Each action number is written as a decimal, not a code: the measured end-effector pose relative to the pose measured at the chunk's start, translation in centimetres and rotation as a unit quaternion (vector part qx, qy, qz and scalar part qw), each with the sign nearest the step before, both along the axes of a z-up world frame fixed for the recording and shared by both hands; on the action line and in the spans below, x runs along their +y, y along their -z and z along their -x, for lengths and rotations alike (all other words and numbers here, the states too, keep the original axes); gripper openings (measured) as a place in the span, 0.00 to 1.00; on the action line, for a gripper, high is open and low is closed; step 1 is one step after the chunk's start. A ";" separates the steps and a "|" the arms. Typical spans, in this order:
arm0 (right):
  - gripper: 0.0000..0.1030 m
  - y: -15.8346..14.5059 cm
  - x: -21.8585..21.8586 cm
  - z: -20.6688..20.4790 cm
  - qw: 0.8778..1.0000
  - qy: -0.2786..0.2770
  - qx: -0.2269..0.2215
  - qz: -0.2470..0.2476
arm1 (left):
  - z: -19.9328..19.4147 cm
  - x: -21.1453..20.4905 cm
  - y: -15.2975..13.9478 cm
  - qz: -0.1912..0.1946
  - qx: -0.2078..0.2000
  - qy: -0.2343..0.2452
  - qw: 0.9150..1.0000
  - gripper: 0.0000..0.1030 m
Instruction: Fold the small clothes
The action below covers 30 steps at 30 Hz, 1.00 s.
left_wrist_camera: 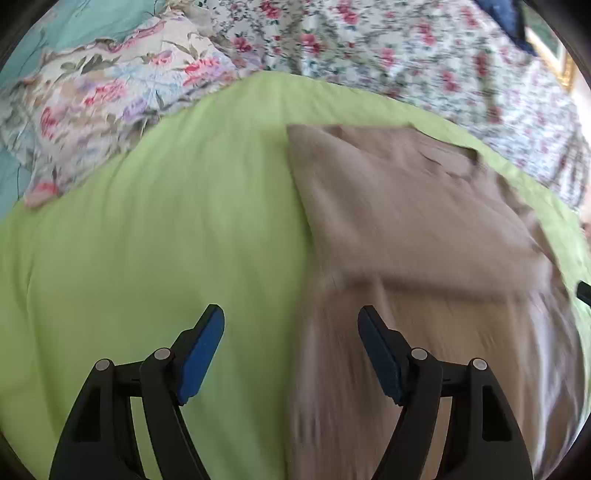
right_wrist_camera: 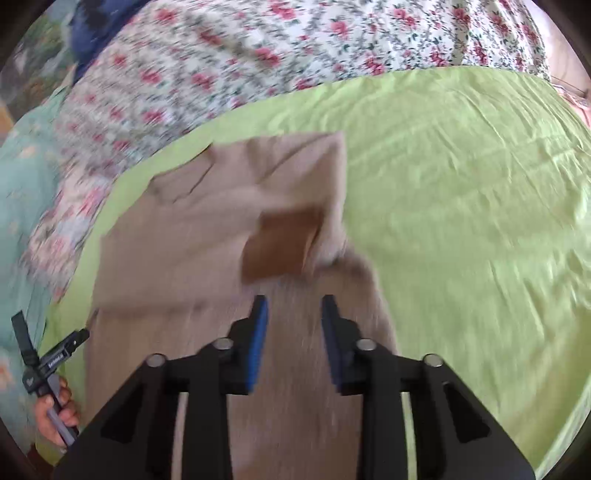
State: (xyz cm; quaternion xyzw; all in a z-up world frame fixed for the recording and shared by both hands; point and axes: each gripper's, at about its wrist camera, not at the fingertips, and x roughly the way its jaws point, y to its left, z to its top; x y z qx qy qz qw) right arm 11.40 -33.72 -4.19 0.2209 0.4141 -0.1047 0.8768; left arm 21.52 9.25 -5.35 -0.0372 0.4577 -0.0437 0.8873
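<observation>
A beige garment (left_wrist_camera: 406,221) lies partly folded on a lime green sheet (left_wrist_camera: 166,221). In the left wrist view my left gripper (left_wrist_camera: 290,317) is open and empty, hovering over the garment's left edge. In the right wrist view the garment (right_wrist_camera: 192,236) shows a darker brown patch (right_wrist_camera: 280,243) at its middle. My right gripper (right_wrist_camera: 294,306) is open, jaws fairly close together, above the garment's near part, holding nothing. The left gripper's body (right_wrist_camera: 48,362) and the hand holding it show at the left edge. Both views are motion-blurred.
A floral bedspread (left_wrist_camera: 369,48) lies beyond the green sheet (right_wrist_camera: 461,203). A floral pillow (left_wrist_camera: 103,103) sits at the far left, with teal fabric (left_wrist_camera: 74,22) behind it. A dark blue item (right_wrist_camera: 96,26) lies at the far edge.
</observation>
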 end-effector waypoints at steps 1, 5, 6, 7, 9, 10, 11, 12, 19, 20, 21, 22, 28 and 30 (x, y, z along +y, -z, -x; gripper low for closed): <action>0.35 0.0 1.0 1.2 1.000 -0.009 0.002 0.001 | 1.8 0.2 -0.1 0.013 0.002 0.014 1.000 0.73; 0.37 -0.2 3.0 5.5 1.000 -0.021 0.005 -0.005 | 7.3 0.8 -0.5 0.062 0.016 0.051 0.997 0.73; 0.38 -0.2 3.3 6.8 1.000 -0.022 0.005 -0.009 | 8.7 0.9 -0.5 0.071 0.021 0.059 0.995 0.73; 0.39 -0.1 3.5 7.6 1.000 -0.022 0.005 -0.012 | 9.8 1.0 -0.5 0.077 0.025 0.065 0.995 0.73; 0.41 -0.1 3.7 9.6 1.000 -0.023 0.002 -0.016 | 11.9 1.2 -0.4 0.095 0.039 0.076 0.992 0.74; 0.44 0.0 3.9 10.6 1.000 -0.024 0.000 -0.018 | 12.8 1.4 -0.3 0.103 0.046 0.079 0.990 0.74; 0.46 0.1 3.9 11.5 0.999 -0.027 -0.001 -0.021 | 13.9 1.4 -0.1 0.113 0.055 0.085 0.988 0.74; 0.48 0.2 3.9 12.4 0.999 -0.032 -0.003 -0.023 | 14.6 1.5 0.1 0.118 0.060 0.090 0.987 0.74; 0.49 1.9 2.7 18.3 0.997 -0.065 0.018 -0.045 | 19.9 -0.7 1.6 0.152 0.075 0.155 0.973 0.74; 0.49 2.1 2.6 18.9 0.996 -0.071 0.020 -0.051 | 20.6 -1.2 1.8 0.162 0.084 0.176 0.967 0.74; 0.49 2.3 2.6 19.5 0.995 -0.079 0.021 -0.056 | 21.0 -1.5 2.1 0.167 0.088 0.187 0.964 0.74; 0.49 2.7 2.6 20.1 0.994 -0.089 0.024 -0.062 | 21.3 -1.9 2.2 0.169 0.090 0.196 0.962 0.74; 0.49 3.8 4.0 21.5 0.983 -0.151 0.009 -0.101 | 22.8 -2.7 3.0 0.170 0.090 0.244 0.951 0.74; 0.49 4.1 4.8 21.2 0.979 -0.173 0.006 -0.113 | 22.7 -2.9 3.0 0.172 0.094 0.255 0.947 0.74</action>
